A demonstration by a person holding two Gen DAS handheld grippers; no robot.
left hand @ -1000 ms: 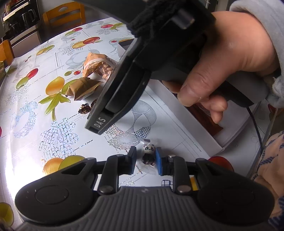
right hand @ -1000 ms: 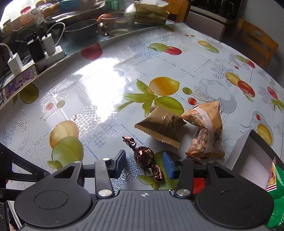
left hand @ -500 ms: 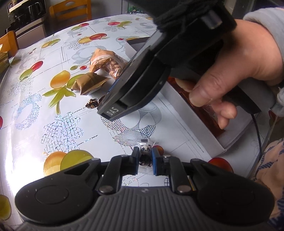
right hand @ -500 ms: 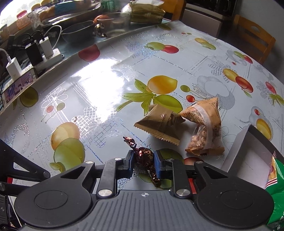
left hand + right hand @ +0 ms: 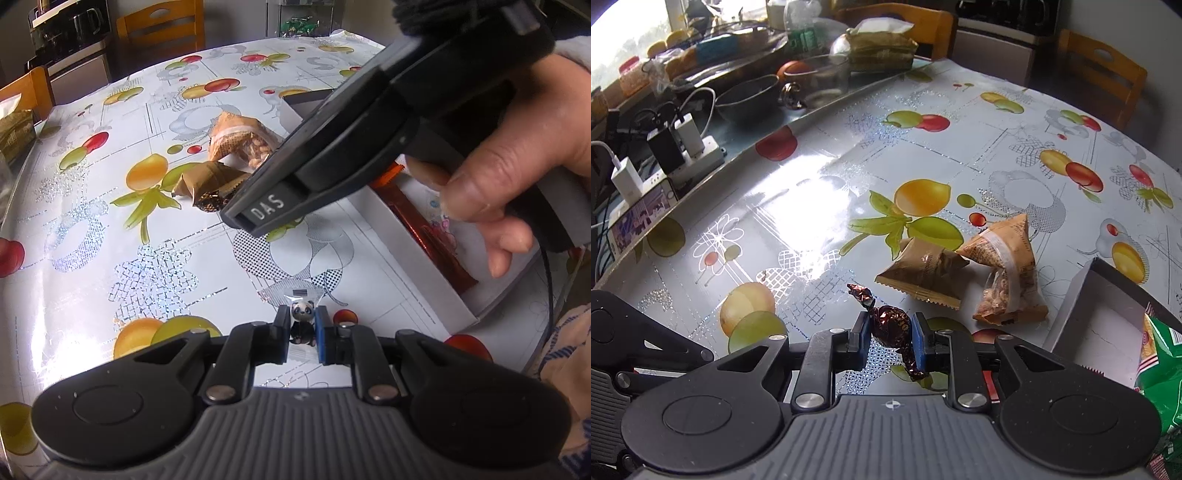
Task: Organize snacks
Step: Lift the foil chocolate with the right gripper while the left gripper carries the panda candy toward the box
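Just shiny brown twist-wrapped candy [image 5: 891,329]

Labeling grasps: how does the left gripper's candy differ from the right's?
The left gripper pinches a panda candy in clear wrap; the right gripper pinches a chocolate in dark brown foil. The panda candy sits within the pads; the chocolate's twisted ends stick out past them. Both are clamped between shut jaws.

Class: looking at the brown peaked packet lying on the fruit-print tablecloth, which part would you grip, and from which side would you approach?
Grip the brown packet across its raised middle ridge, coming from above. It lies flat on its crimped base seam, so the peak is probably the only part a hand-held gripper can close around. The peanut bag touches its right corner, so avoid that side.
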